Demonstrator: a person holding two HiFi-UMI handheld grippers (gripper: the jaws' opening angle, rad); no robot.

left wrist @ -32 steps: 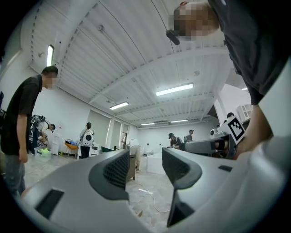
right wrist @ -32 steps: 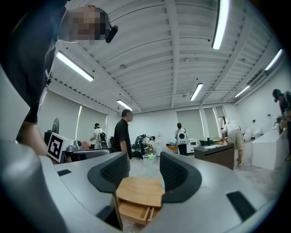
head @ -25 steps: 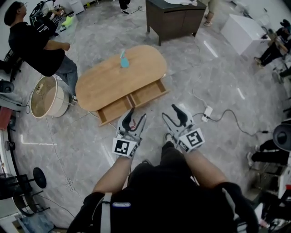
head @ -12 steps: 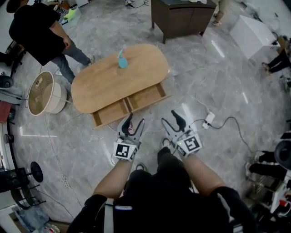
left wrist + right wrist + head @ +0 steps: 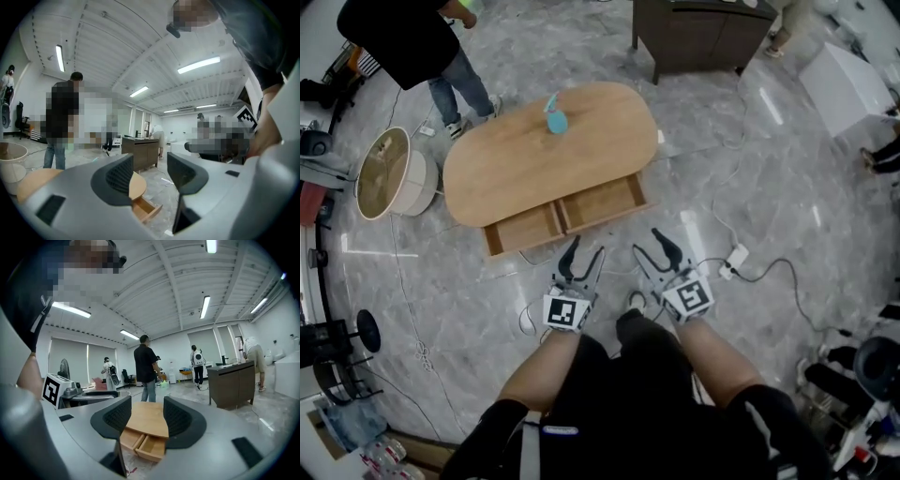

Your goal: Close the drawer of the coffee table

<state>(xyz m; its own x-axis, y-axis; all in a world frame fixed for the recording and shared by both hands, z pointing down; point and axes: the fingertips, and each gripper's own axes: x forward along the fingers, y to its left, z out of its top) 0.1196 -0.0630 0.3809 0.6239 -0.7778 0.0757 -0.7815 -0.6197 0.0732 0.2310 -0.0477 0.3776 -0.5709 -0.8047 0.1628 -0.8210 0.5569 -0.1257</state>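
Observation:
An oval wooden coffee table [image 5: 534, 159] stands on the marble floor with both front drawers pulled out: the left drawer [image 5: 520, 230] and the right drawer [image 5: 602, 202]. A small blue object [image 5: 555, 121] sits on the tabletop. My left gripper [image 5: 582, 254] is open and empty, held in the air just short of the drawers. My right gripper [image 5: 649, 246] is open too, beside it and a little nearer the right drawer. In the right gripper view the table [image 5: 149, 419] and drawers [image 5: 143, 445] show between the jaws. A corner of the open drawer [image 5: 145, 211] appears in the left gripper view.
A person [image 5: 422, 42] stands at the far left of the table by a round drum-like bin [image 5: 389, 175]. A dark cabinet [image 5: 703, 28] is behind the table, a white box [image 5: 853, 89] at the right. Cables and a power strip [image 5: 733, 259] lie on the floor right of me.
I have stepped closer to the table; both grippers stay open and have drifted slightly inward. The person at the left has walked further behind the table.

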